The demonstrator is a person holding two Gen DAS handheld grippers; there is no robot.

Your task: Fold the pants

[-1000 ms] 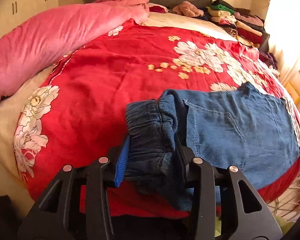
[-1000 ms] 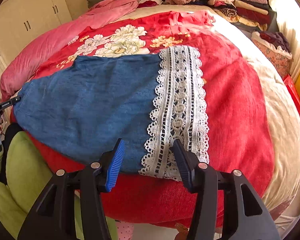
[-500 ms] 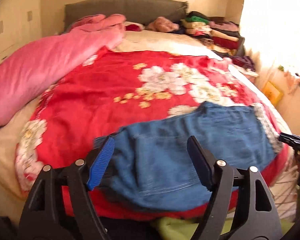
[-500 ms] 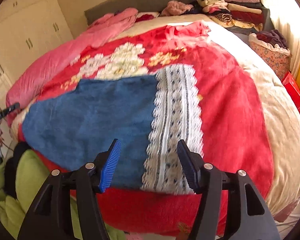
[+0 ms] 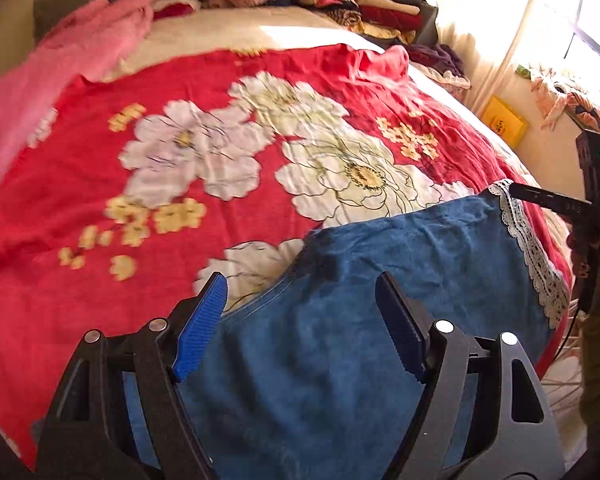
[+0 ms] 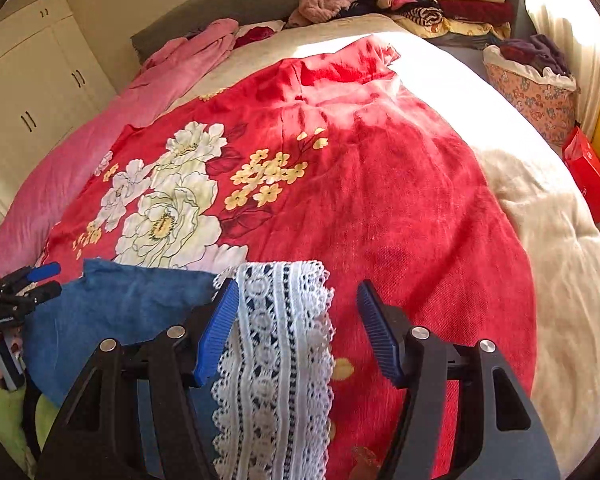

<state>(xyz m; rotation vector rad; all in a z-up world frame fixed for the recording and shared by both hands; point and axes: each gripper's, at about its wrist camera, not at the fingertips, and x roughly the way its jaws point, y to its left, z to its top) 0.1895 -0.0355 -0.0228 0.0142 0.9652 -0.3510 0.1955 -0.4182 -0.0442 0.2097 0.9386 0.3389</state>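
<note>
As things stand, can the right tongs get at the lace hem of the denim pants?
Probably yes. The right tongs are open, and the lace hem lies flat on the red floral blanket between the two fingers, with nothing on top of it. Whether the pads touch the cloth cannot be told.

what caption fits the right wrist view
Open right gripper poised over white lace hem of blue denim pants on red floral bedspread.
</note>
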